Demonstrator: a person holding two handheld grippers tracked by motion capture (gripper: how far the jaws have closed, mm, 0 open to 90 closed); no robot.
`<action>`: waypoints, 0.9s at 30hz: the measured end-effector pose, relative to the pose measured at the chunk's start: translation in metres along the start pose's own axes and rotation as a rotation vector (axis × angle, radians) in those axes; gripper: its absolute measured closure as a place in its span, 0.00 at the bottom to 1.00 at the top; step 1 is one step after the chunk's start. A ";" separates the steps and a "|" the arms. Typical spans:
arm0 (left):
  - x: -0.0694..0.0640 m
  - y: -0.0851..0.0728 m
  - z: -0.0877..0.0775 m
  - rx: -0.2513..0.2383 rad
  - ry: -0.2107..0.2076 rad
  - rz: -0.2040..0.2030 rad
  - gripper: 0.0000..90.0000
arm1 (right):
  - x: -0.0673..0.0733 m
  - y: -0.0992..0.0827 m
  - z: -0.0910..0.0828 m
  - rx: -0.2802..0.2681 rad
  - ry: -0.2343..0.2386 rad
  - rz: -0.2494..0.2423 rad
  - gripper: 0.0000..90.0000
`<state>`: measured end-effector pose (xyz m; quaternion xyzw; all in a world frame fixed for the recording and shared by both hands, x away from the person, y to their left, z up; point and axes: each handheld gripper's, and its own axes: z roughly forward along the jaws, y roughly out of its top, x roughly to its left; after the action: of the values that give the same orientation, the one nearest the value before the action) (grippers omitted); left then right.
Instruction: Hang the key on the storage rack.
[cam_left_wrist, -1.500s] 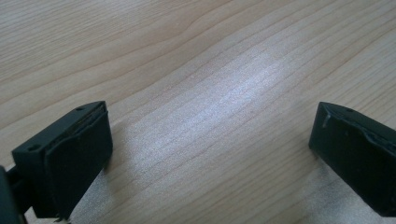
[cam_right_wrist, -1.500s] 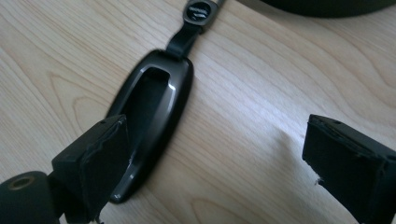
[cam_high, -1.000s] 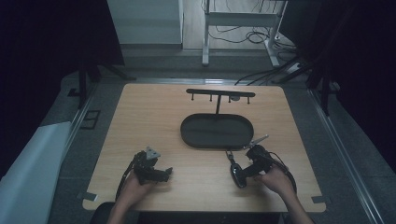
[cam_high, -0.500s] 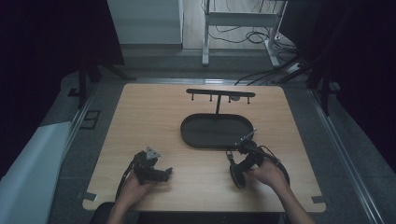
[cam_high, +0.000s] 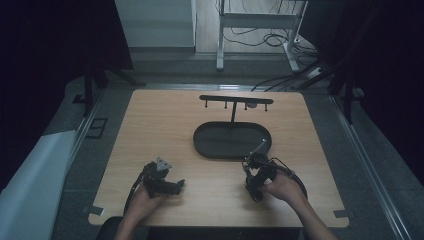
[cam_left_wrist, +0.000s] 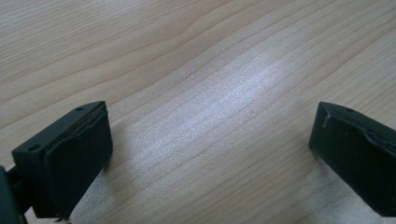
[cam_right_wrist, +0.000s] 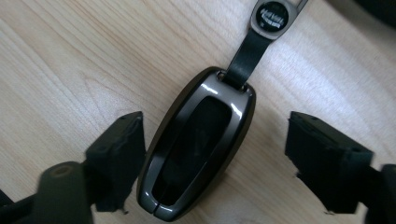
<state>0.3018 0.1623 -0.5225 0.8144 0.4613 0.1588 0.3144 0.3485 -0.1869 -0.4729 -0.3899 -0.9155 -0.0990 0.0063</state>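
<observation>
Though lined up over the key fob (cam_right_wrist: 198, 144), not yet closed on it: right gripper (cam_right_wrist: 215, 133) spread wide, with one of the fingers (cam_right_wrist: 116, 149) just beside the fob's near flank and the other well apart on the far side. Hard to tell whether that nearer finger already touches the shiny casing. Lying flat on the desk (cam_high: 160, 125) between the fingers, lengthwise to them, with its black strap (cam_right_wrist: 247, 51) running away beyond the fingertips to a round badge (cam_right_wrist: 274, 16). Judged as the very start of the work: approach made, grasp and lift both left to do. Seen from the high view as well, right gripper (cam_high: 252, 172) low over the desk with the dark oval tray (cam_high: 200, 142) just beyond its fingertips and the hook rack (cam_high: 235, 99) rising farther off behind that. Likely ending for the fob, as a guess: into that tray or onto one of the rack's pegs, neither begun. Left gripper (cam_left_wrist: 210, 130) likewise wide open and holding nothing, bare wood grain between and ahead of its fingers; resting near the front edge in the high view (cam_high: 162, 180), well apart from the fob and taking no part so far. Left to do, then: close on the casing, raise it clear, carry it forward, release.
</observation>
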 end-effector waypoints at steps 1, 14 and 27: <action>0.000 0.000 0.000 0.000 0.000 0.000 0.00 | 0.001 0.000 0.001 0.007 -0.001 0.000 0.29; 0.000 0.000 0.000 0.000 0.000 0.000 0.00 | 0.013 0.007 0.009 0.083 -0.088 -0.067 0.47; 0.000 0.000 0.000 0.000 0.000 0.000 0.00 | 0.002 0.002 -0.008 0.041 -0.020 -0.118 0.53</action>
<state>0.3018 0.1623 -0.5226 0.8143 0.4612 0.1589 0.3144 0.3479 -0.1854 -0.4643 -0.3361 -0.9387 -0.0763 -0.0006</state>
